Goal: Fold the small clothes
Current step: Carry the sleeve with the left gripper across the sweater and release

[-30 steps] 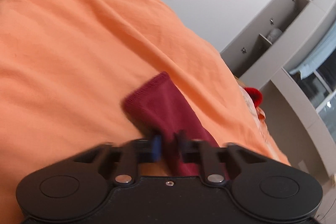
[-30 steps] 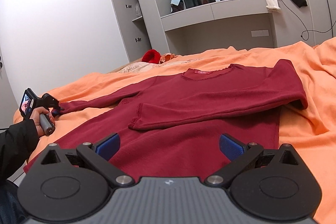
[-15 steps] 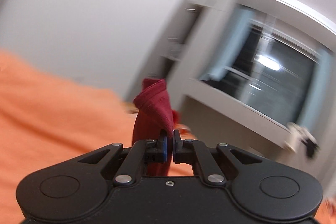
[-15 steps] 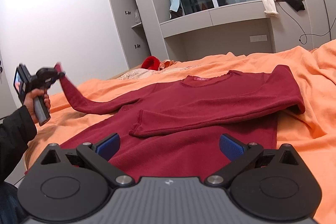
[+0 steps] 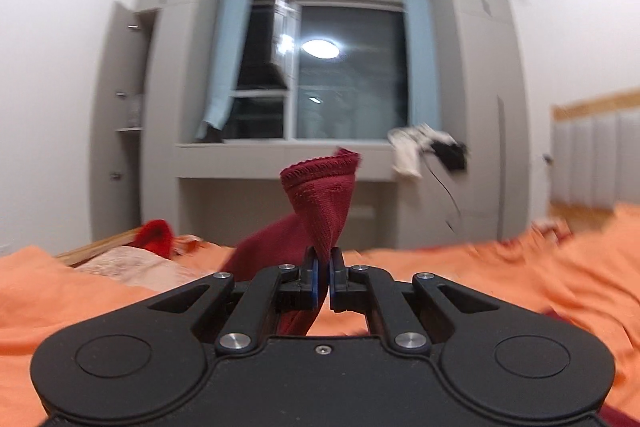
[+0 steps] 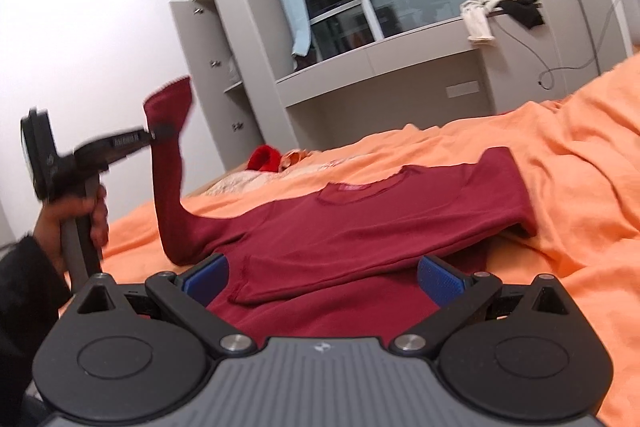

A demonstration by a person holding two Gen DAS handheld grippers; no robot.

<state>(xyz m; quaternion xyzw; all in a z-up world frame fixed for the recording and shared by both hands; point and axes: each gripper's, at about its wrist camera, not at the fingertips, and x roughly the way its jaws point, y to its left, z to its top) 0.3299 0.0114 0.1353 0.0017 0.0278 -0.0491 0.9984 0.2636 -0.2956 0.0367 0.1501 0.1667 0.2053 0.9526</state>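
A dark red long-sleeved top lies flat on the orange bedsheet, its right sleeve folded across the chest. My left gripper is shut on the top's left sleeve, whose cuff stands up above the pads. In the right wrist view that left gripper is held up in a hand at the left, and the sleeve rises steeply from the bed. My right gripper hovers open over the top's lower part, with nothing between its blue pads.
A red item and patterned bedding lie at the far edge of the bed. Grey cabinets and a window ledge with draped clothes stand behind. A padded headboard is at the right.
My left gripper has lifted the sleeve off the sheet and swung it up and to the right, rolling to level. The right gripper has crept slightly closer over the top.
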